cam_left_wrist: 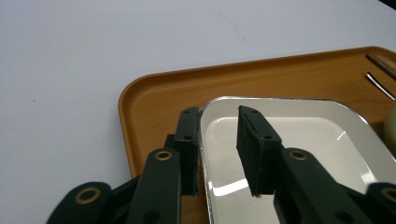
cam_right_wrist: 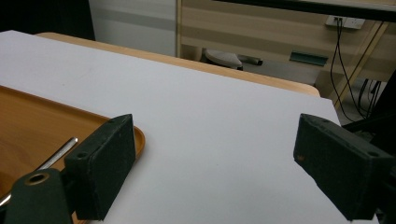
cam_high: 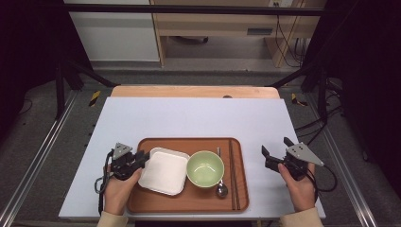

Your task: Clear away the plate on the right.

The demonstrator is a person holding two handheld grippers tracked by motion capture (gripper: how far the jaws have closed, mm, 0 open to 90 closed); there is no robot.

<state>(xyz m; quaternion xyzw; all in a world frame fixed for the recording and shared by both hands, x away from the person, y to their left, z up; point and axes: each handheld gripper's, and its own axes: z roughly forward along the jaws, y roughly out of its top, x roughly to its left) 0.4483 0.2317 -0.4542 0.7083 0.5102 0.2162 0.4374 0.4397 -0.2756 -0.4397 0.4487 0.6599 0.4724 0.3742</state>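
White covering spreads over the table (cam_high: 189, 118), and on it, toward six o'clock, sits a brown wooden tray (cam_high: 189, 201) carrying a white square dish (cam_high: 164, 172) at nine o'clock, a green bowl (cam_high: 205, 168) at its centre, then chopsticks (cam_high: 233, 170) and a metal spoon (cam_high: 221, 184) toward three o'clock. Straddling the dish's near-left rim (cam_left_wrist: 201, 140), the left gripper (cam_left_wrist: 217, 149) has one jaw outside and one inside, parted and not yet pinching. Off the tray at three o'clock, the right gripper (cam_high: 275, 150) hangs wide apart, grasping nothing.

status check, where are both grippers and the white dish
Left gripper open, jaws straddling near rim of white dish on tray. Right gripper open, over table right of tray. Nothing in the way.
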